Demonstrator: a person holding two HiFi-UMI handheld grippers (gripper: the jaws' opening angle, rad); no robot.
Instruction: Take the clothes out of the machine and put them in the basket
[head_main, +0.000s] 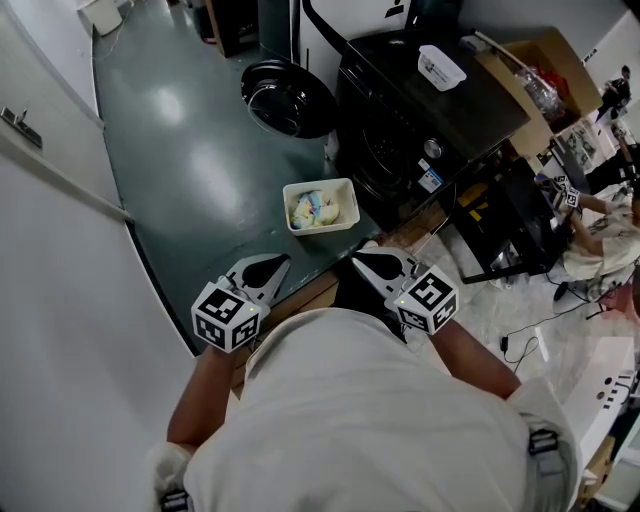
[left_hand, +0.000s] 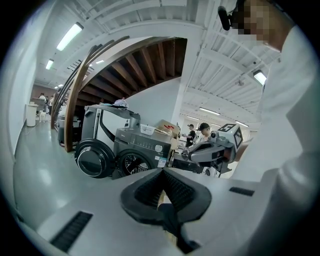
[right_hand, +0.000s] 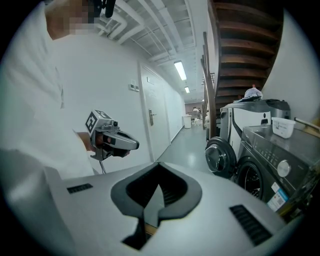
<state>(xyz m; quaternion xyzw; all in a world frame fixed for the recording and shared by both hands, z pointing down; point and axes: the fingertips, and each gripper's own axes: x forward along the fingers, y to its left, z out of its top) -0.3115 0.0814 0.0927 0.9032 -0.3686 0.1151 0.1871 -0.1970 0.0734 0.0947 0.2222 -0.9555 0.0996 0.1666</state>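
A dark front-loading washing machine (head_main: 420, 120) stands ahead with its round door (head_main: 288, 98) swung open to the left. On the floor before it sits a white basket (head_main: 346, 190) holding pale, colourful clothes (head_main: 315, 210). Both grippers are held close to my chest, well short of the basket. The left gripper (head_main: 283, 260) is shut with nothing in it, and its jaws meet at the tip (left_hand: 162, 170). The right gripper (head_main: 357, 258) also has its jaws together and empty (right_hand: 158, 164). Each gripper view shows the machine (left_hand: 140, 152) (right_hand: 270, 160) in the distance.
A small white container (head_main: 440, 67) lies on top of the machine. An open cardboard box (head_main: 540, 70) stands to its right, with dark equipment and cables on the floor beyond. A white wall (head_main: 50, 250) runs along the left. A wooden staircase (left_hand: 140, 65) rises behind the machine.
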